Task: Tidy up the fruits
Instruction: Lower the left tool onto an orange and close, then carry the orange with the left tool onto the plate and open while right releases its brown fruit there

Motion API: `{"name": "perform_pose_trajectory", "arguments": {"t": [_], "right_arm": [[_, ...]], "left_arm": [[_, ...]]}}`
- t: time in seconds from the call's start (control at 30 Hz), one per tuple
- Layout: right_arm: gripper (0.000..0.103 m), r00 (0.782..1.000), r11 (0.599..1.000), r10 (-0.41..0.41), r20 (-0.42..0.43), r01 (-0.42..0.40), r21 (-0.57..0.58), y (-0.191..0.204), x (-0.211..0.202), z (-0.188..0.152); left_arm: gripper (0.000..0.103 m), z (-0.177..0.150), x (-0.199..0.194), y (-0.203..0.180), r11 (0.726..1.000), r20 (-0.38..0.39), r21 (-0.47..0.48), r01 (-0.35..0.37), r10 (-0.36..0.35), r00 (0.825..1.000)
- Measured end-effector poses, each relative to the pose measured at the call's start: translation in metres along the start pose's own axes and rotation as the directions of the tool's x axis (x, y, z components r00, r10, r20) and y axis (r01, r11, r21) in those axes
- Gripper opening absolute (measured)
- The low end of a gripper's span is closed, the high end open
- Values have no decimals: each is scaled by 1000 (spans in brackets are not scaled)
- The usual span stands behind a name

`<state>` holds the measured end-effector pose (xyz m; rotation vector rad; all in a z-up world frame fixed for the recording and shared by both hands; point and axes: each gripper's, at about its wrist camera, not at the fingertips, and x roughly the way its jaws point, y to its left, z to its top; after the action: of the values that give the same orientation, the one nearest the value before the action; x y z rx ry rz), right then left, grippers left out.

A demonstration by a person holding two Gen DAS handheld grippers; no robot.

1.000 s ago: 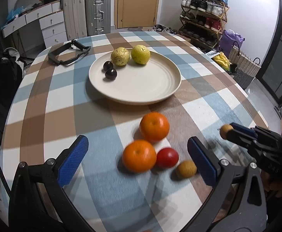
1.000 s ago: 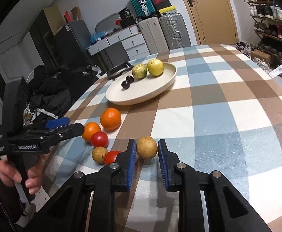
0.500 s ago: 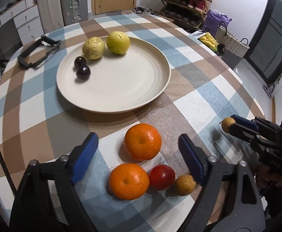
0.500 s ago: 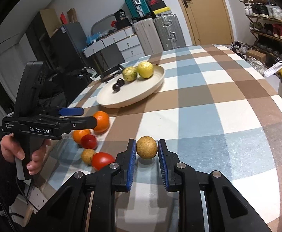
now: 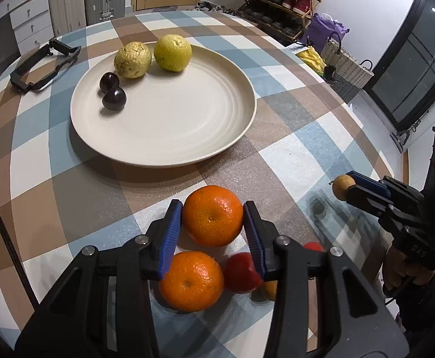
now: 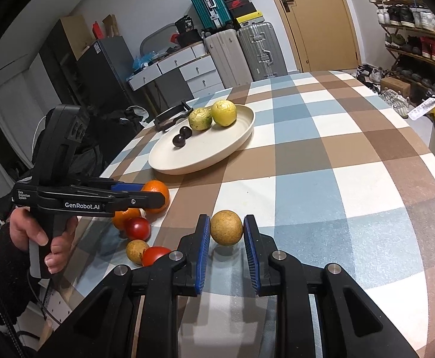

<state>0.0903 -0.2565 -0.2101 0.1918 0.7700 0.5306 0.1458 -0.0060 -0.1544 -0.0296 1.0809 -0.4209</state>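
My left tool [image 5: 213, 223] has just been closing and now pinches the upper orange [image 5: 212, 215] on the bench [image 5: 292, 161], ready to carry it to the plate [image 5: 169, 137]. My right tool [image 6: 226, 234] holds a small brown fruit [image 6: 226, 227] lifted clear.

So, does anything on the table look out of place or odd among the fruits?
Yes: a black clamp-like frame lies on the tablecloth beside the plate, the only non-fruit item. Nothing looks spilled or damaged.
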Motion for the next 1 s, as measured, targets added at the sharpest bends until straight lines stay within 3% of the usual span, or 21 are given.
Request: {"name": "perform_pose_trajectory", "arguments": {"t": [0.3,0.43,0.7,0.87,1.0], "right_arm": [[23,1000,1000,-2,-2,2,-11,2,3,4],[23,1000,1000,7,19,-7,-30,6,1,17],[23,997,998,55,53,-54,-34,8,10,67],[23,995,995,74,67,-69,-65,11,22,106],[23,995,992,90,47,-86,-88,12,43,133]], "left_arm": [[39,10,-23,1,999,55,-13,52,-52,997],[39,24,-40,5,998,115,-20,51,-49,992],[39,60,-44,30,994,180,-102,42,-23,983],[39,79,-28,36,991,188,-128,27,-2,982],[39,93,-10,35,989,173,-135,54,-30,984]]}}
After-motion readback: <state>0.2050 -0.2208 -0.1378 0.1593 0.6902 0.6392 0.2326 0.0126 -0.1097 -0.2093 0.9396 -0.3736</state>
